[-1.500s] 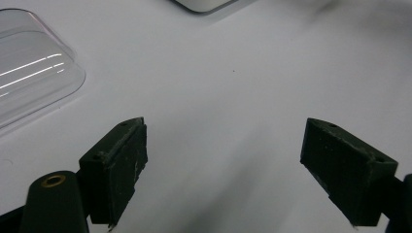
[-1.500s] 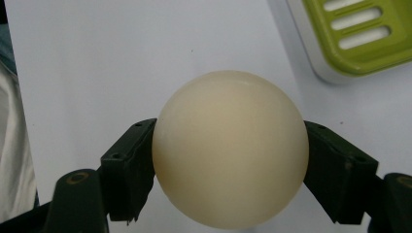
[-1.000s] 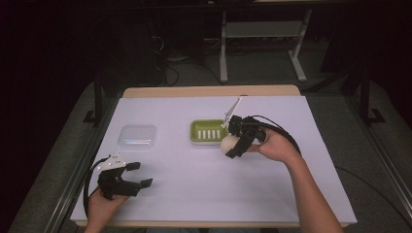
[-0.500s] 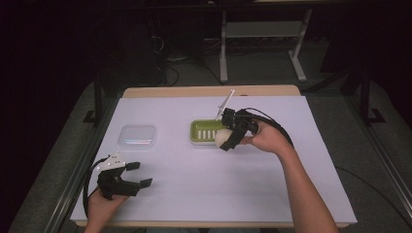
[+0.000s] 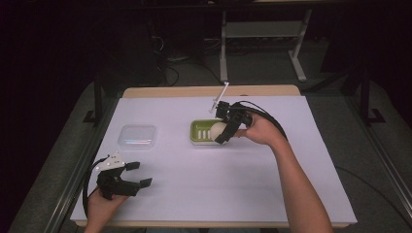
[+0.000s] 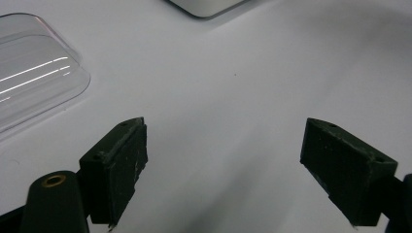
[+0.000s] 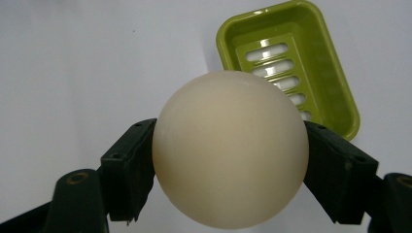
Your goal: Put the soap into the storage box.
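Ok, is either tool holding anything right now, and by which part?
The right tool grips the cream round soap across its widest middle, one jaw on each side, over the green soap dish. The left tool is open and holds nothing.

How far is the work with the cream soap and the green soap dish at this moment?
Done: the right gripper has the round cream soap clamped between its jaws and raised. In hand: it holds the soap over the green soap dish, whose slotted bottom shows bare. Left: lowering and releasing the soap in the dish, perhaps then fitting the clear lid lying to the left. The left gripper waits open near the table's front edge.
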Demonstrator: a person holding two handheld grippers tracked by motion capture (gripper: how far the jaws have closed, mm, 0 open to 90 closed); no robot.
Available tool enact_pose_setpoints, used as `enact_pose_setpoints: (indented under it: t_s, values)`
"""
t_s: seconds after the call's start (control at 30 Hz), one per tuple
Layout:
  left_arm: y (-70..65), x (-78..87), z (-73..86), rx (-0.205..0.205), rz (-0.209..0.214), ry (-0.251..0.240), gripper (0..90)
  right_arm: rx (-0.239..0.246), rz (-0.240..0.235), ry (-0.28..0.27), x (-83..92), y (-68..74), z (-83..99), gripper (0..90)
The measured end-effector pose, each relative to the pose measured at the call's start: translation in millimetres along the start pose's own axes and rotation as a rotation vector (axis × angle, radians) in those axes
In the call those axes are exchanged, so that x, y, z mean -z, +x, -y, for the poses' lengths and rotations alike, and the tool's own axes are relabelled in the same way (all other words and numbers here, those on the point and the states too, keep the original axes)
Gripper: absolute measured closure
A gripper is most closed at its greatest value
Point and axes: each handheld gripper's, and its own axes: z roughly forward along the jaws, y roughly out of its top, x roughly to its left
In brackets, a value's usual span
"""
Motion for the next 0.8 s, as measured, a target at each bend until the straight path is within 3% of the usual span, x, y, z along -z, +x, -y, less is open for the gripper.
enact_pose_setpoints:
  t_s: [0.4,0.63,0.8]
  values:
    - [-0.1,-0.6,-0.1,-0.006,0.0,-0.002,16.5,0.008,0.007,-0.004,-2.2,-11.6,-19.7,24.6]
    - [-0.6,-0.8,-0.3,-0.005,0.0,-0.001,16.5,-0.023,0.001,0.028,-24.2,-22.4,-23.2,24.6]
    - [-1.2,-1.5,-0.1,0.005,0.001,-0.004,16.5,-0.032,0.002,0.012,-29.7,-27.2,-24.9,24.5]
